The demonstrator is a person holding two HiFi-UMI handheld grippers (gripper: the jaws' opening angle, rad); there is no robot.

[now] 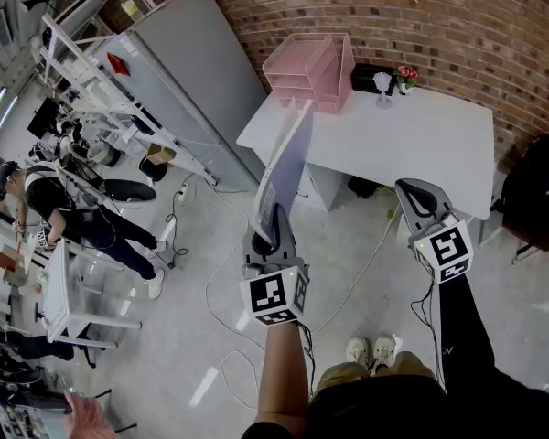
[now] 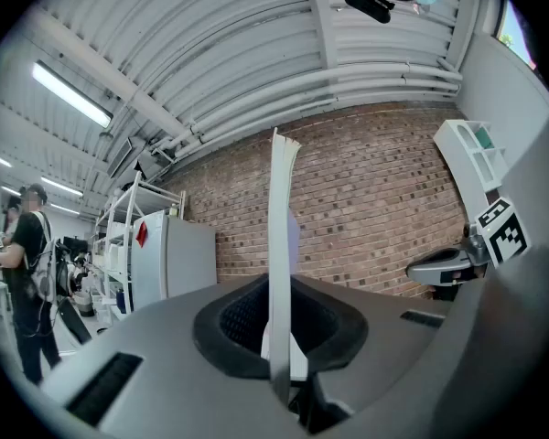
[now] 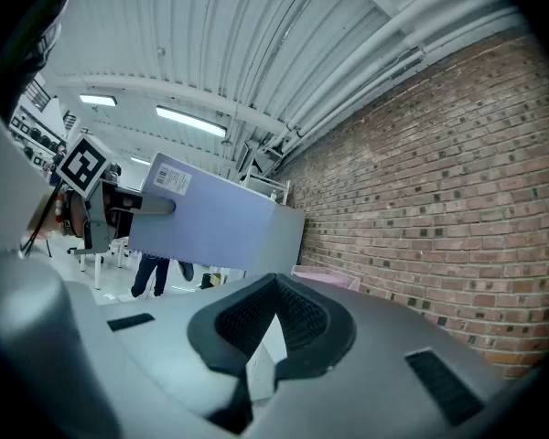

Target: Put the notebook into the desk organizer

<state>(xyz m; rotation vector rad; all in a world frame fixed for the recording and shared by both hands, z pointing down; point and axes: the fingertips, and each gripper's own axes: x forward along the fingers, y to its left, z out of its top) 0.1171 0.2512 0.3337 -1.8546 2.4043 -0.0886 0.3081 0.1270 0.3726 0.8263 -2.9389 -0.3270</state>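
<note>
Notebook (image 1: 286, 167), centre frame: thin, light, probably slightly floppy; left gripper (image 1: 274, 231) clamps its lower edge, right gripper (image 1: 419, 199) closed on nothing; deeper bite judged steadier.

Open tabletop (image 1: 412, 149) before desk organizer (image 1: 309, 69), flower vase (image 1: 404, 77) beside

Workshop; brick wall (image 1: 421, 26); shelving racks (image 1: 78, 58)

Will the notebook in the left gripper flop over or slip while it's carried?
Probably stiff enough: the notebook stands straight up from the left gripper, pinched only at its lower edge, with no visible sag. It looks thin and likely light. Held at one end, it might pivot in the jaws if it bumps the pink organizer.
</note>
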